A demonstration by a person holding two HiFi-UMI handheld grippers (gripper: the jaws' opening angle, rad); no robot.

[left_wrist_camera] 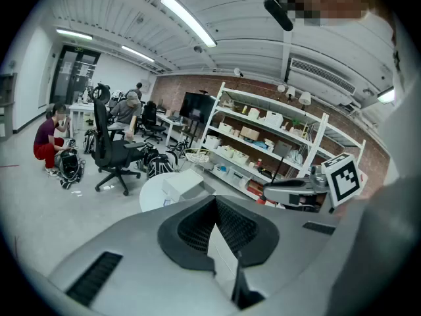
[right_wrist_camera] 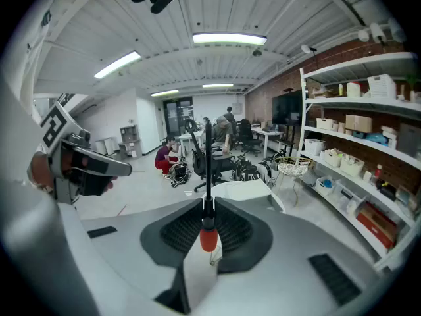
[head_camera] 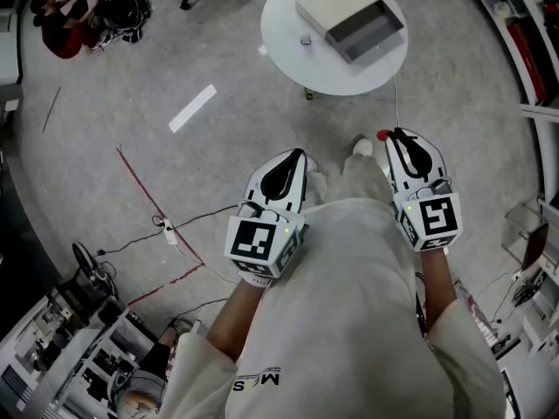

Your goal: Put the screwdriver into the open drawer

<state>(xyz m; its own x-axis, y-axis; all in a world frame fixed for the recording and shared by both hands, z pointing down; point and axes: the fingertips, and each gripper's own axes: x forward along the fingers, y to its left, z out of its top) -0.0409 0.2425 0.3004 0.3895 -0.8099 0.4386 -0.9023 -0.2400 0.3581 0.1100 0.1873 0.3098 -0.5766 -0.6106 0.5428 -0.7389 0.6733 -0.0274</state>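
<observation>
While the right gripper [right_wrist_camera: 206, 203] clamps the slim screwdriver [right_wrist_camera: 208, 237], left gripper [left_wrist_camera: 214, 203] closed empty, it may swivel loose before reaching the drawer [head_camera: 371, 35].

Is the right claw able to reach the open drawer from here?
Probably not yet: the drawer sits on the table well ahead of the right claw. A step closer should do.

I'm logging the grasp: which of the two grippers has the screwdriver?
The right gripper: its jaws are shut on the screwdriver, whose shaft points ahead. The left gripper is shut on nothing.
</observation>
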